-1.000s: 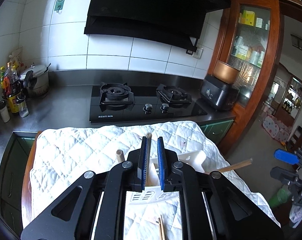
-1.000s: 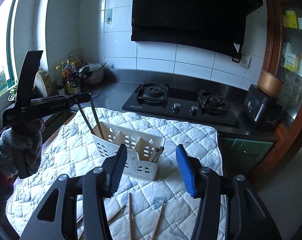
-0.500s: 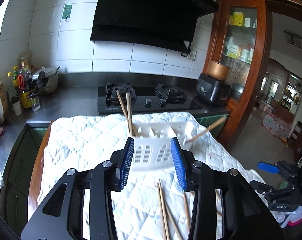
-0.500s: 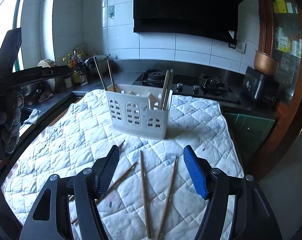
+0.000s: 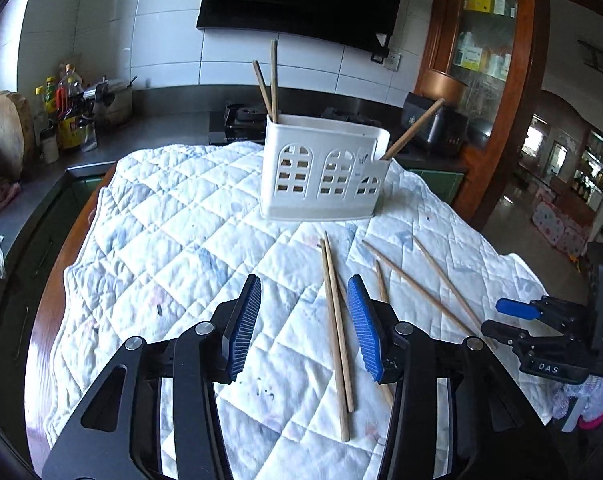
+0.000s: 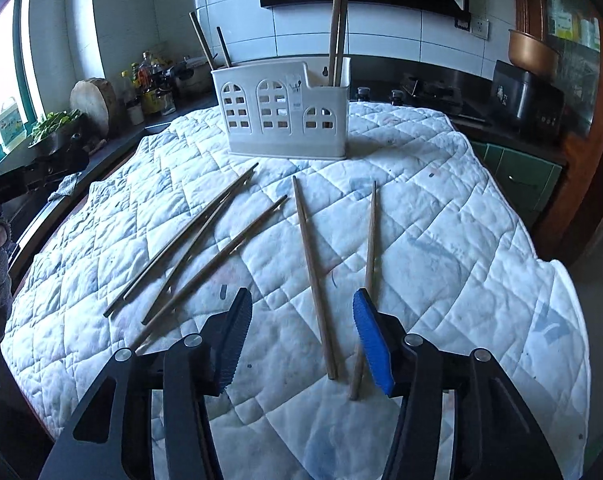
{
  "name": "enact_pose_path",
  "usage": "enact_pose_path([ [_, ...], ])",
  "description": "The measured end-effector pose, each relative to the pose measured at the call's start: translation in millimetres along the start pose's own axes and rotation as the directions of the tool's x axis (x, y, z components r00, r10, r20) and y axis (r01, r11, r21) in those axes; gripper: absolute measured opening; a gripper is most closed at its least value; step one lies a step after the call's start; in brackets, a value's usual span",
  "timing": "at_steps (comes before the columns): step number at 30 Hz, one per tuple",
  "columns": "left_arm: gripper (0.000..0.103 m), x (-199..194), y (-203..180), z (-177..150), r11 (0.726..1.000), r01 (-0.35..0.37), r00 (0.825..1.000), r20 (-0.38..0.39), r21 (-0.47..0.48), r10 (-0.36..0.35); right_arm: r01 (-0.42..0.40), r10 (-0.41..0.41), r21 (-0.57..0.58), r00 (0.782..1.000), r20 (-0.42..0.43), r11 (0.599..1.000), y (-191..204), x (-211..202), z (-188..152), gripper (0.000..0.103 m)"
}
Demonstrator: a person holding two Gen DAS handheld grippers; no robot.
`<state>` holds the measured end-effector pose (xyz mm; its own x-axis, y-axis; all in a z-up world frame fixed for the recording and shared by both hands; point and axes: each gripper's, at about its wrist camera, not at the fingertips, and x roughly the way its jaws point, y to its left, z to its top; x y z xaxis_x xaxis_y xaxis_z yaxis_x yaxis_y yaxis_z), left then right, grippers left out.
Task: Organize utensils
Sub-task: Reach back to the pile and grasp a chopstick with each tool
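Chopsticks lie scattered across the quilted cloth (image 6: 441, 216) on my desk, short of the white utensil holder (image 6: 285, 116) standing upright at its far side. Some sticks already stand in the holder: two at its left end and a pair at its right, as my right camera shows it.

My right gripper (image 6: 301, 340) hovers low over the cloth with its jaws spread wide, holding nothing. One loose chopstick (image 6: 313, 272) runs lengthwise away from me, its near end lying between those jaws and its far end pointing at the holder. A second chopstick (image 6: 369, 248) lies just beside it, passing under the right-hand blue pad. Three more chopsticks (image 6: 197, 248) fan out to the left, slanting toward the holder.

My left gripper (image 5: 305, 324) is likewise wide open and empty. A close pair of chopsticks (image 5: 335, 320) lies along its line of sight, nearer its right pad than its left.

I judge the right gripper better placed for the next pick: the stick sits in its gap, long axis running straight ahead, so the jaws could close across its width.
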<state>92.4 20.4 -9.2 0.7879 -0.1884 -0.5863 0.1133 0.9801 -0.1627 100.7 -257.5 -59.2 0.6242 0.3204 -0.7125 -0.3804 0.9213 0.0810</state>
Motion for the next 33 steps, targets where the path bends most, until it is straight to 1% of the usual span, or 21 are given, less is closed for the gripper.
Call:
enact_pose_path([
  [3, 0.046, 2.6, 1.3, -15.9, 1.0, -0.012, 0.999, -0.029, 0.004, 0.012, -0.005, 0.005, -0.001, 1.0, -0.031, 1.0, 1.9, 13.1, -6.5, 0.042],
  [7, 0.046, 6.4, 2.5, -35.6, 1.0, -0.009, 0.997, -0.071, 0.002, 0.01, -0.001, 0.0, -0.008, 0.998, -0.066, 1.0, 2.3, 29.1, -7.2, 0.033],
  [11, 0.046, 12.2, 1.8, -50.2, 1.0, 0.004, 0.993, -0.114, 0.003, -0.004, 0.008, -0.007, 0.011, 0.997, -0.082, 1.0, -2.9, 38.4, -4.3, 0.027],
  [12, 0.046, 13.9, 1.0, -53.5, 1.0, 0.011, 0.992, -0.124, 0.001, -0.01, 0.01, -0.009, 0.016, 0.996, -0.087, 1.0, -3.9, 39.6, -3.9, 0.023],
  [14, 0.045, 18.4, -1.1, -57.7, 1.0, 0.023, 0.99, -0.141, 0.002, -0.023, 0.017, -0.015, 0.019, 0.995, -0.096, 1.0, -5.6, 42.7, -4.2, 0.02],
  [16, 0.045, 24.0, -6.1, -60.9, 0.999, 0.033, 0.987, -0.159, 0.012, -0.031, 0.028, -0.026, 0.017, 0.994, -0.102, 0.999, -6.7, 45.0, -4.2, 0.012],
  [18, 0.044, 29.0, -10.6, -63.4, 0.999, 0.038, 0.985, -0.17, 0.021, -0.034, 0.036, -0.034, 0.018, 0.994, -0.101, 0.999, -7.9, 44.3, -4.5, 0.007],
  [20, 0.044, 34.7, -15.3, -65.4, 0.999, 0.044, 0.982, -0.184, 0.031, -0.037, 0.037, -0.034, 0.019, 0.994, -0.1, 0.999, -9.2, 43.5, -4.8, 0.006],
  [22, 0.044, 40.2, -18.3, -66.5, 0.999, 0.034, 0.98, -0.198, 0.037, -0.026, 0.037, -0.035, 0.017, 0.994, -0.099, 0.999, -9.1, 43.5, -5.0, 0.006],
  [23, 0.035, 42.7, -18.8, -66.8, 0.999, 0.037, 0.979, -0.201, 0.031, -0.03, 0.038, -0.036, 0.016, 0.994, -0.099, 0.999, -9.5, 43.2, -4.9, 0.006],
  [24, 0.032, 45.4, -19.4, -66.9, 0.999, 0.038, 0.977, -0.211, 0.028, -0.031, 0.037, -0.035, 0.016, 0.995, -0.098, 0.999, -10.1, 42.9, -4.8, 0.005],
  [26, 0.032, 50.7, -19.5, -67.3, 0.999, 0.021, 0.976, -0.22, 0.031, -0.013, 0.035, -0.033, 0.016, 0.995, -0.097, 0.999, -10.3, 42.0, -5.3, 0.005],
  [27, 0.028, 53.5, -18.9, -67.2, 0.999, 0.02, 0.974, -0.225, 0.031, -0.012, 0.034, -0.032, 0.015, 0.995, -0.096, 0.999, -10.4, 41.6, -5.4, 0.005],
  [33, 0.026, 63.1, -22.7, -67.9, 0.999, 0.022, 0.97, -0.244, 0.036, -0.013, 0.029, -0.027, 0.02, 0.995, -0.096, 0.999, -8.6, 41.2, -5.6, 0.005],
])
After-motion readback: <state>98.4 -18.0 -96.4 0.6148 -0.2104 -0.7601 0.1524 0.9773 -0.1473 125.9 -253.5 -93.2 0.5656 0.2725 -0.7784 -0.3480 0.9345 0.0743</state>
